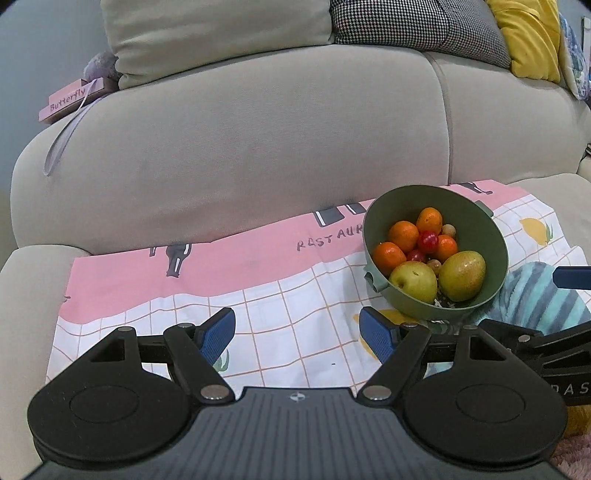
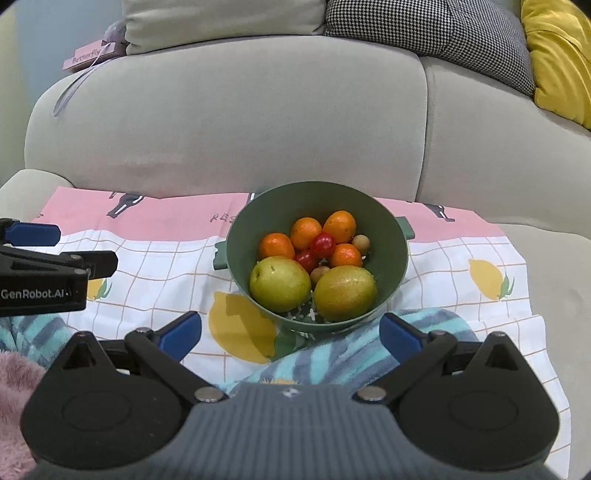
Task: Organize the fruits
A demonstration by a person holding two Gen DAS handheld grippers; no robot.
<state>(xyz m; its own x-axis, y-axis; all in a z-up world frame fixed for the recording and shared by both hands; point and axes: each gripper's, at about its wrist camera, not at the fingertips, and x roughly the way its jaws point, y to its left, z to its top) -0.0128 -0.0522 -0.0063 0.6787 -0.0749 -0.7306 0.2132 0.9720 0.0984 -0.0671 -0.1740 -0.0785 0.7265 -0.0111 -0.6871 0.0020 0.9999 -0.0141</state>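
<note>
A green bowl (image 2: 317, 206) sits on a printed cloth (image 2: 155, 258) spread over the seat of a grey sofa (image 2: 236, 122), toward the cloth's back edge where the pink band meets the white grid. All the fruit is inside it: two yellow-green pears (image 2: 279, 284) side by side at the near wall, touching each other, four small oranges (image 2: 276, 246) behind them, two red cherry tomatoes (image 2: 322, 245) between the oranges, and a few small brown round fruits (image 2: 361, 242) tucked in among them — what kind they are I cannot tell.

The right gripper (image 2: 290, 334) hangs just in front of the bowl, its blue-padded fingers (image 2: 181, 334) spread wide with nothing between them. Below it a teal striped towel (image 2: 332, 362) lies on the cloth's near edge.

The left gripper (image 1: 297, 332) is over the bare grid of the cloth, to the left of the bowl (image 1: 432, 206) — also wide and empty. Its right finger is near the bowl's near-left rim, apart from it.

On the sofa's left arm rests a pink box (image 1: 70, 100) with a ribbon; cushions line the back, one checked (image 2: 436, 33) and one yellow (image 2: 557, 55).
</note>
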